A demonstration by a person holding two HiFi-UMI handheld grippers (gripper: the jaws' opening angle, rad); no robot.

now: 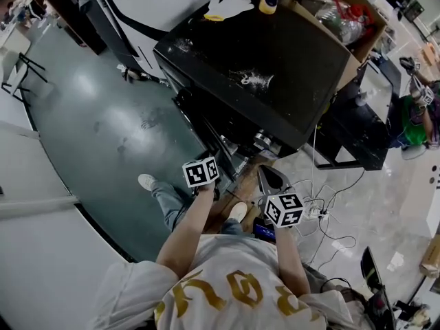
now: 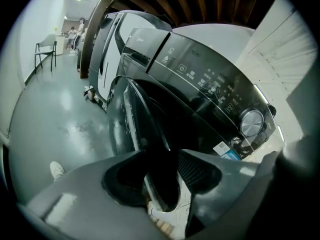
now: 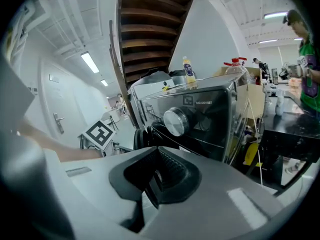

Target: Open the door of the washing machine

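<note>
The left hand-held gripper (image 2: 162, 180) has its jaws closed around the near rim of the dark, round, glass-fronted door (image 2: 149, 121). The rim fills the gap between the ribbed pads. The door hangs on the front of the black front-loading washing machine (image 2: 210, 81), below the glossy control panel, and seems to stand slightly out from the front already.

The bite is only on a thin, curved, smooth edge. If the pull runs straight back instead of following the hinge arc, the pads will likely slide off the rim and the door may drop back. Twisting the hand-held gripper while it is clamped could also lever against the glass.

The person's white shoe (image 1: 146, 181) is planted near the swing path on the left, so a wide swing may knock the leg.

Further right, the right hand-held gripper (image 3: 152, 183) has its jaws together on nothing and hangs near the silver round dial (image 3: 173, 121). A careless shift could nudge that dial or the panel.

A jolt to the machine could tip the yellow plastic bottle (image 3: 188, 70) standing on its top. Loose white cables (image 1: 323, 212) lie on the floor by the person's right side and could trip a backward step.
</note>
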